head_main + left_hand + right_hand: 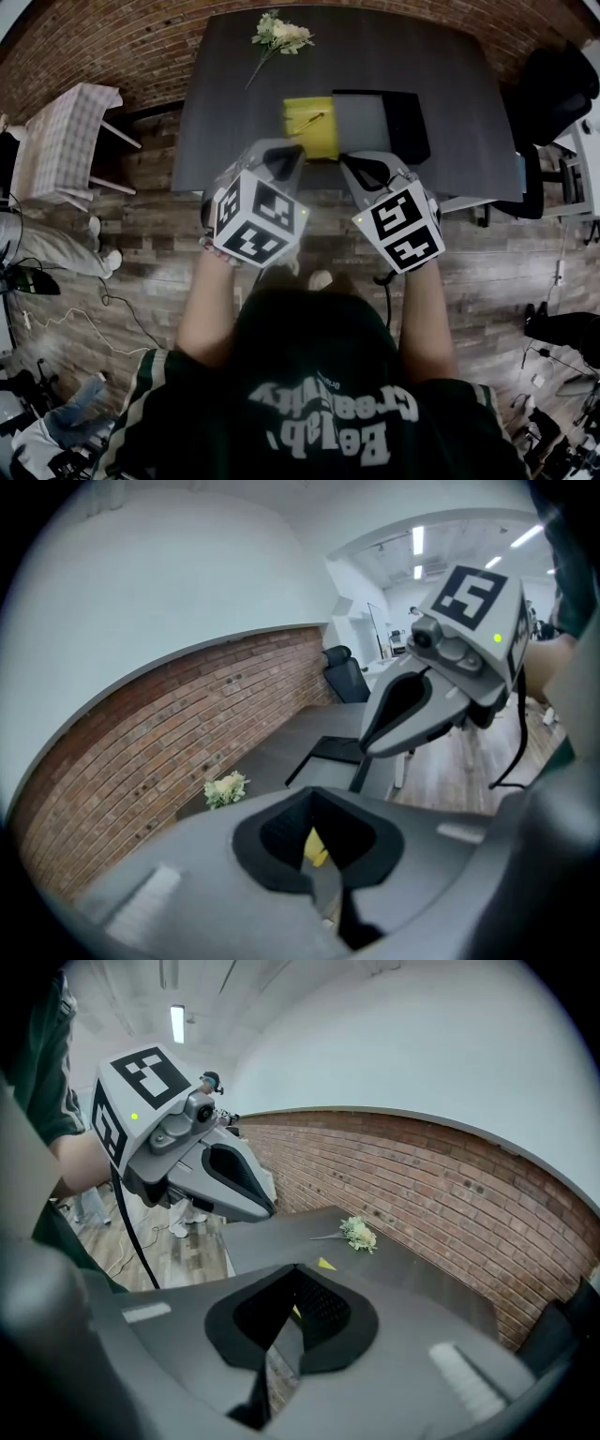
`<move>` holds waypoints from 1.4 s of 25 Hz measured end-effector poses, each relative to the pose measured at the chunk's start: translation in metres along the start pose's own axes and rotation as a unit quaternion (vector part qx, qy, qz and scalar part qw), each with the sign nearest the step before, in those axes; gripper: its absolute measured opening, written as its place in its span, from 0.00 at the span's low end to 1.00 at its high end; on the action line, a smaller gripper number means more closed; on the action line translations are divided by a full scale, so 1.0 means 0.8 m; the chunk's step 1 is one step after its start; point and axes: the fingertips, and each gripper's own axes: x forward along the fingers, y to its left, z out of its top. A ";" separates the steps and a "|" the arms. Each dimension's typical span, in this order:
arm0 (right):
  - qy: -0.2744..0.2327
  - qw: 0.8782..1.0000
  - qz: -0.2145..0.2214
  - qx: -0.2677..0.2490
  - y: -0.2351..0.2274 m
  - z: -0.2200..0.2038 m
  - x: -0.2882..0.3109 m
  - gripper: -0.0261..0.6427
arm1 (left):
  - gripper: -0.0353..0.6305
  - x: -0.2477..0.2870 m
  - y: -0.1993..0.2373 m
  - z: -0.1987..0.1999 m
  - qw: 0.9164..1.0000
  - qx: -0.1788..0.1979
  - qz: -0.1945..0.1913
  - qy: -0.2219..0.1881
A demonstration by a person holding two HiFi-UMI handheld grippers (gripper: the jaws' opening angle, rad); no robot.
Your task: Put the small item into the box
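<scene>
1. While both point down toward the near edge of the worktop (234,94), the left gripper (291,155) has its jaws pressed together on nothing. The right gripper (356,164) looks closed and empty too (its own view shows the jaws meeting in a thin seam).
2. The two hang side by side over the wooden floor (150,244), just short of the worktop.
3. Just beyond them, on the worktop, lies a yellow flat piece (319,141), with a small slender item (307,122) resting on it, apart from both grippers.
4. Touching the yellow piece's right side sits the box (361,122), grey with a black part; whether it is open I cannot tell.
5. A bunch of flowers (281,36) lies at the worktop's far end, near the brick wall (112,47).
</scene>
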 end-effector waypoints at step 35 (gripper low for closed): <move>-0.007 0.999 0.011 -0.043 0.043 -0.020 -0.027 0.05 | 0.06 -0.030 -0.059 -0.009 1.000 -0.001 0.012 0.008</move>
